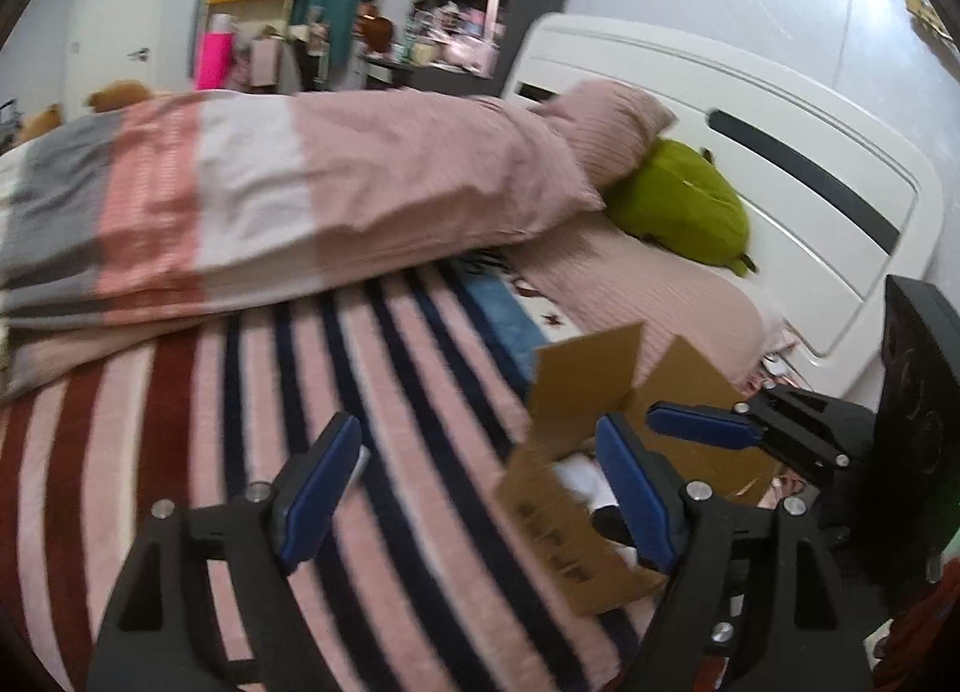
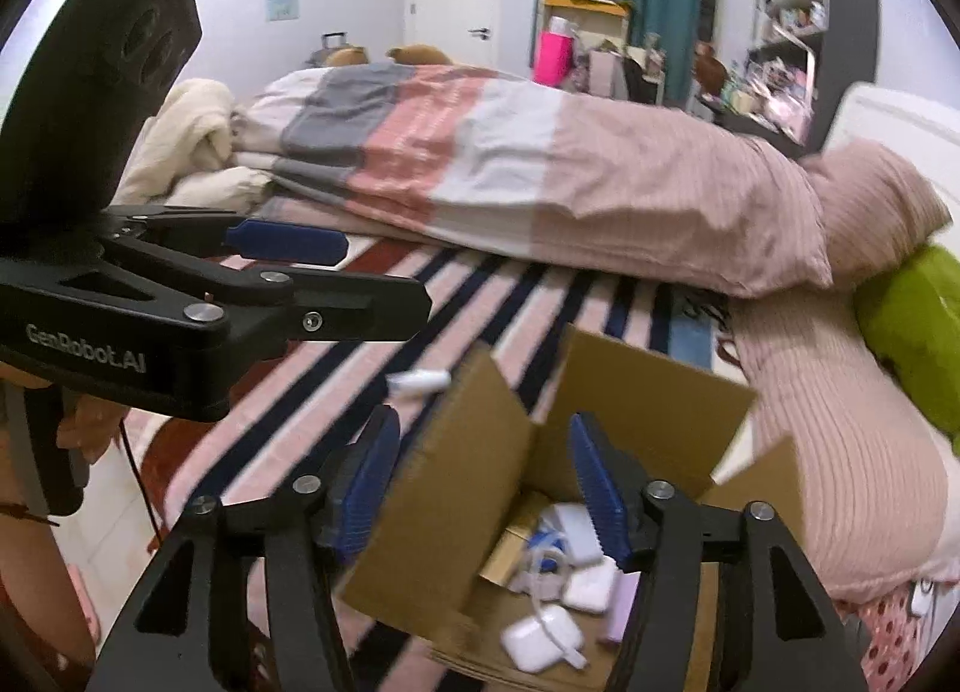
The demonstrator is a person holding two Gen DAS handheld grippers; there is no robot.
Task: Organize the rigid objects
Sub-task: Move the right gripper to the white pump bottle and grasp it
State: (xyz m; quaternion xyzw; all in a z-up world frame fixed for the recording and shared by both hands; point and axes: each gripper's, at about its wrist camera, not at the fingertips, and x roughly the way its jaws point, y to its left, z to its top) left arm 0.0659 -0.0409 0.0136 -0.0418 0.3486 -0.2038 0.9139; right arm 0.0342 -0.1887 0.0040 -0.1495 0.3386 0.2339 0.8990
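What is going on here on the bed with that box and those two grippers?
A person holds a two-finger gripper in each hand over a striped blanket on a bed. An open cardboard box sits on it, already holding several small white cases and chargers. The right gripper hangs over the box, open and empty. The left gripper is open and empty too. One small white item lies on the blanket beside the box.

Box (image 2: 480,452) floor partly hidden by flap and right finger (image 2: 597,488); contents blurred, only white cases (image 2: 543,641) clear. Print on flap (image 1: 555,560) unreadable. Small white item (image 2: 420,379) on bed too blurry to ID.
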